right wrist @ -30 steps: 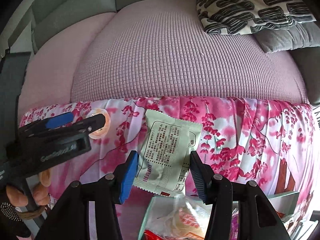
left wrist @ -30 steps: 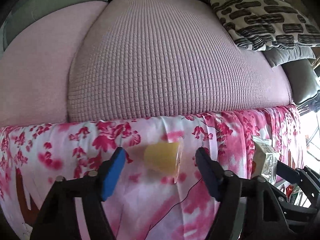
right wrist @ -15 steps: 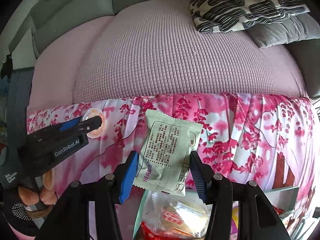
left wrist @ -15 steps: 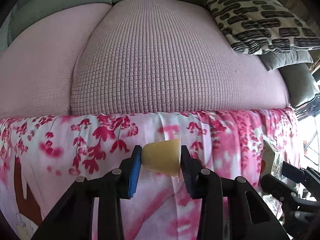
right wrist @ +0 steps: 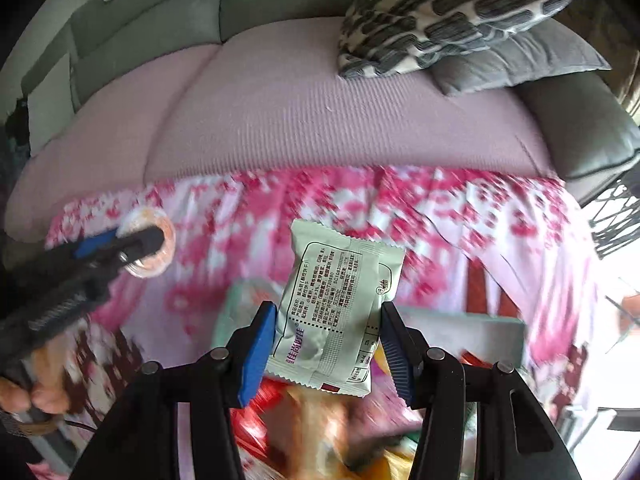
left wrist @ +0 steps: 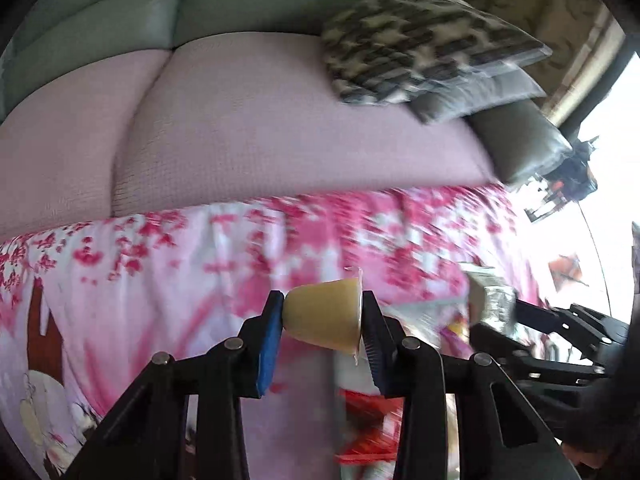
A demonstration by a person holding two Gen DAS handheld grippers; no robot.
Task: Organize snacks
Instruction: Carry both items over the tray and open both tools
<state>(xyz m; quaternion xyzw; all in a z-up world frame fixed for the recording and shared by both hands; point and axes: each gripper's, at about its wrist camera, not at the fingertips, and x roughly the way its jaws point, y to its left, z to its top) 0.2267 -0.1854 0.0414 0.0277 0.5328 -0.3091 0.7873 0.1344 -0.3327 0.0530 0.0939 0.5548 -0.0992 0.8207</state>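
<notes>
A yellow jelly cup [left wrist: 324, 316], on its side with its lidded rim toward 3 o'clock, is pinched in the left tool [left wrist: 322, 334] above the floral cloth [left wrist: 160, 272]. The pale green snack packet [right wrist: 336, 304], long axis tilted toward 1 o'clock, is pinched in the downward-angled right tool [right wrist: 328, 344]. Only the right wrist view shows the green bin [right wrist: 472, 332] below and the person's left hand [right wrist: 36, 392].

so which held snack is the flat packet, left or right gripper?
The right gripper: its pads clamp a pale green flat packet with printed text. The left gripper holds a small yellow jelly cup on its side.
</notes>
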